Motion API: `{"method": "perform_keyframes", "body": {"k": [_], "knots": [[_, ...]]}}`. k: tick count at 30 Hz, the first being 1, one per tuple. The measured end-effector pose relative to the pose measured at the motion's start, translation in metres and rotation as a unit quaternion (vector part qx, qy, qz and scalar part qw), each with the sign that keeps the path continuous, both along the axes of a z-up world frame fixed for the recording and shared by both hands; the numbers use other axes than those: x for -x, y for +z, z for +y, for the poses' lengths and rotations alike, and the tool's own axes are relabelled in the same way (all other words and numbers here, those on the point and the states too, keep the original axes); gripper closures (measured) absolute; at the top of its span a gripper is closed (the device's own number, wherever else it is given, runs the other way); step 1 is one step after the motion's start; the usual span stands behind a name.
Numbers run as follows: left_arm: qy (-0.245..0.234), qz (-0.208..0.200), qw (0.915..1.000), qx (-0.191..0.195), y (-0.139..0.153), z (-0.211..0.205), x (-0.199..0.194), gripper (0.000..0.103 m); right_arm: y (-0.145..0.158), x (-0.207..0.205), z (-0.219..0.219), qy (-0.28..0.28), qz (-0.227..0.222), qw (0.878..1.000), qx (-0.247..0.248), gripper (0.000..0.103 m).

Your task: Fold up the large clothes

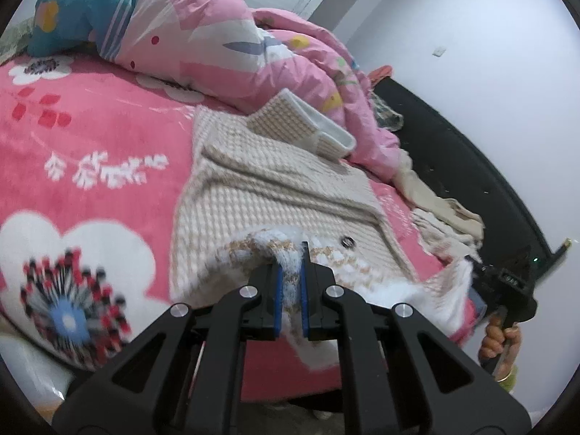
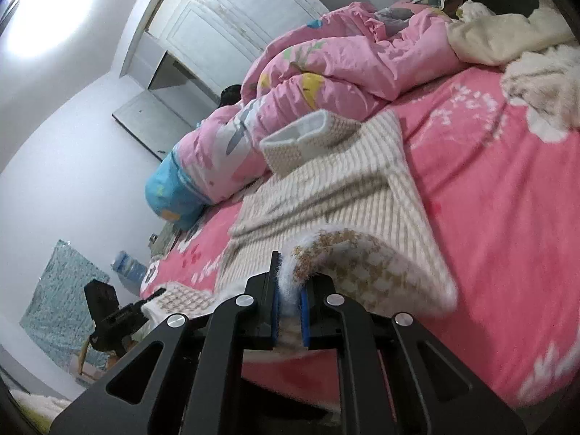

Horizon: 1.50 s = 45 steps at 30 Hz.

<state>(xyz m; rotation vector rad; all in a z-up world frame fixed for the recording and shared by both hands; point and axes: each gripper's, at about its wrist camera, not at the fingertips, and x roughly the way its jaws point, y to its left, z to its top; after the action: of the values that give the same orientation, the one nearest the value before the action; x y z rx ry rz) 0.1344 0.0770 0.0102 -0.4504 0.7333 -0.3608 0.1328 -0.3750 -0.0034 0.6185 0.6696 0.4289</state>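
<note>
A beige and white checked knit cardigan (image 1: 253,188) lies spread on the pink flowered bed, sleeves folded in at its far end. My left gripper (image 1: 291,264) is shut on the near hem, which lifts off the bed in a white fuzzy fold. The same cardigan (image 2: 348,188) shows in the right wrist view, where my right gripper (image 2: 290,275) is shut on the other near corner of the hem. Each gripper appears in the other's view: the right one (image 1: 507,282) at the right edge with a hand below it, the left one (image 2: 119,315) at the lower left.
A crumpled pink quilt (image 1: 224,47) and a blue pillow (image 1: 72,7) lie behind the cardigan. Cream clothes (image 2: 507,36) are heaped at the bed's far corner by a dark headboard (image 1: 471,152). White walls and a white door (image 2: 232,11) surround the bed.
</note>
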Motion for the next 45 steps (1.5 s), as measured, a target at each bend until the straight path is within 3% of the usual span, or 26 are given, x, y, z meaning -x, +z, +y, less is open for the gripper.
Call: {"method": "perform_keyframes", "body": {"k": [4,10,15,17,20,21,22,26,29,33,37,40,42,45], "knots": [[0.007,0.018,0.9995,-0.023,-0.008,-0.002,-0.041,0.096,-0.009,-0.047,-0.004,-0.009,0.009,1.0,0.0,0.094],[0.021,0.055,0.9974,-0.041,-0.037,-0.001,-0.089,0.092,-0.056,-0.114,-0.017,-0.034,0.06,0.998,-0.01,0.094],[0.028,0.116,0.9929,0.005,-0.068,0.015,-0.115,0.086,-0.11,-0.148,-0.025,-0.029,0.14,0.989,-0.047,0.089],[0.026,0.12,0.9918,0.035,-0.07,0.023,-0.113,0.083,-0.11,-0.145,-0.029,-0.023,0.136,0.988,-0.068,0.084],[0.022,0.114,0.991,0.066,-0.064,0.033,-0.104,0.075,-0.095,-0.133,-0.036,-0.024,0.116,0.989,-0.086,0.047],[0.03,0.11,0.9914,0.064,-0.06,0.037,-0.1,0.061,-0.09,-0.128,-0.039,-0.029,0.11,0.99,-0.084,0.036],[0.055,0.099,0.9924,0.048,-0.054,0.043,-0.094,0.048,-0.083,-0.119,-0.041,-0.037,0.103,0.991,-0.076,0.034],[0.078,0.076,0.9926,0.053,-0.036,0.061,-0.069,0.048,-0.07,-0.085,-0.049,-0.045,0.096,0.992,-0.073,0.031],[0.062,0.083,0.9935,0.049,-0.037,0.057,-0.047,0.048,-0.068,-0.045,-0.046,-0.039,0.095,0.992,-0.075,0.031],[-0.003,0.109,0.9909,0.079,-0.06,0.034,-0.016,0.048,-0.079,0.005,-0.043,-0.035,0.101,0.989,-0.098,0.03],[-0.023,0.15,0.9816,0.115,-0.092,0.012,-0.011,0.048,-0.108,0.025,-0.037,-0.039,0.134,0.982,-0.13,0.029],[0.017,0.182,0.9708,0.155,-0.118,0.016,-0.023,0.048,-0.124,0.018,-0.04,-0.057,0.149,0.977,-0.14,0.029],[0.056,0.188,0.9605,0.197,-0.129,0.028,-0.03,0.05,-0.126,0.009,-0.042,-0.068,0.142,0.977,-0.143,0.029],[0.098,0.186,0.9518,0.224,-0.132,0.036,-0.035,0.051,-0.125,-0.006,-0.044,-0.083,0.124,0.98,-0.131,0.029]]}}
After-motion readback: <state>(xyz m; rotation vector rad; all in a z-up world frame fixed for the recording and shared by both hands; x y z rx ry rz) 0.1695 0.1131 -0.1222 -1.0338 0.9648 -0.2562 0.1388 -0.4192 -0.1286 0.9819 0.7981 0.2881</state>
